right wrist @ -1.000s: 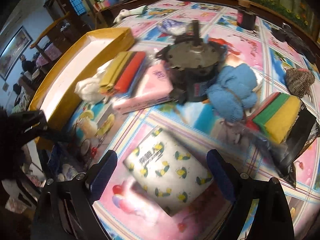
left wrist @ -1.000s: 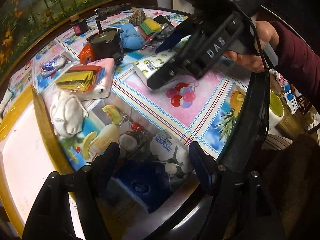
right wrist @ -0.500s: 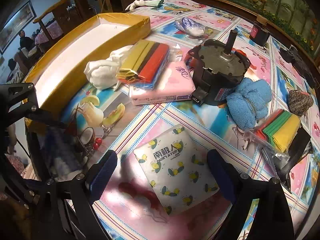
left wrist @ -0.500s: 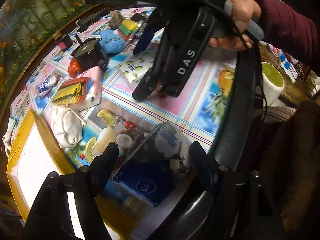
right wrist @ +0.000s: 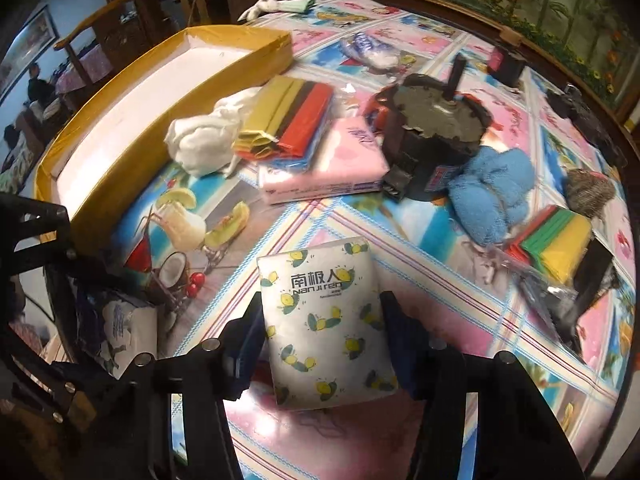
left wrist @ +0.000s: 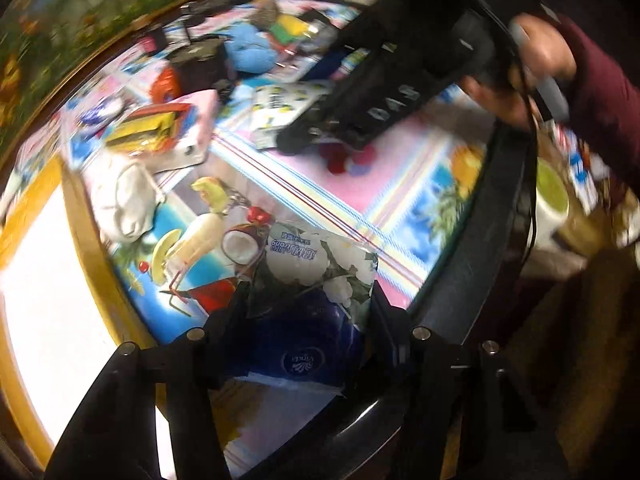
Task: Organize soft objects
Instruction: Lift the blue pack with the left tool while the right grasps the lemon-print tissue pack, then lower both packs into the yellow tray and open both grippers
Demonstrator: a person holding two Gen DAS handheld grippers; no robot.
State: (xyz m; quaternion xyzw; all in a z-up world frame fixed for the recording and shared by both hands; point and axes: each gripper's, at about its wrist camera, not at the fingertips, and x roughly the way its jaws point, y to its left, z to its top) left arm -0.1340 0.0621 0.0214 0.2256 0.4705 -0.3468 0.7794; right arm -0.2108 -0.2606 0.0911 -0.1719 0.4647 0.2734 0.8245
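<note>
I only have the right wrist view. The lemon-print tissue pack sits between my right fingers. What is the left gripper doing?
Observer: The left gripper has just been closing on the blue flowered tissue pack, its fingers against both sides.
Operator: Where is that pack?
Observer: At the near table edge, beside the yellow tray.
Operator: Anything beyond that edge?
Observer: A white cup with a green inside stands on a lower surface there.
</note>
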